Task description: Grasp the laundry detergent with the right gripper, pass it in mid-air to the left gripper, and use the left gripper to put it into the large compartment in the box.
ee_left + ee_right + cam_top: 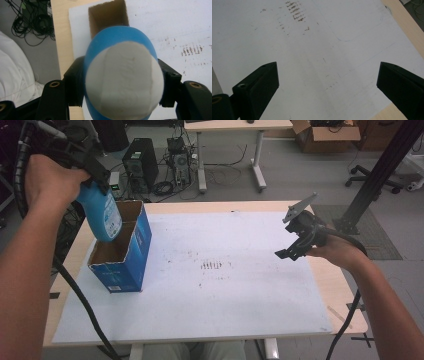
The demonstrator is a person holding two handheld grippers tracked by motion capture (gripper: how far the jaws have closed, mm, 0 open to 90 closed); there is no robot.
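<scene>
At the far left of the high view, the left claw [95,170] was clamped on a blue bottle [102,215] and held it in the air, tilted, with its lower end hanging over the open top of a blue carton [131,255]. The bottle's bottom end dipped to about the carton's rim; whether it touched the cardboard could not be told. In the left gripper view the bottle [120,75] sat squarely between the two black jaws, both pressing its sides, its pale label facing the camera and the carton's brown inside [107,17] showing just beyond it.

The carton stood upright near the left edge of the white sheet [225,295] that covered most of the wooden surface [340,295], its top flaps open and its brown interior visible.

Toward the middle of the sheet lay a small patch of dark marks [212,266], well apart from the carton.

At the right, the right claw [290,251] hovered above the sheet's right edge, holding nothing. In the right gripper view its jaws stood wide apart, with bare sheet [324,62] between them and the same dark marks [295,12] farther off.
</scene>
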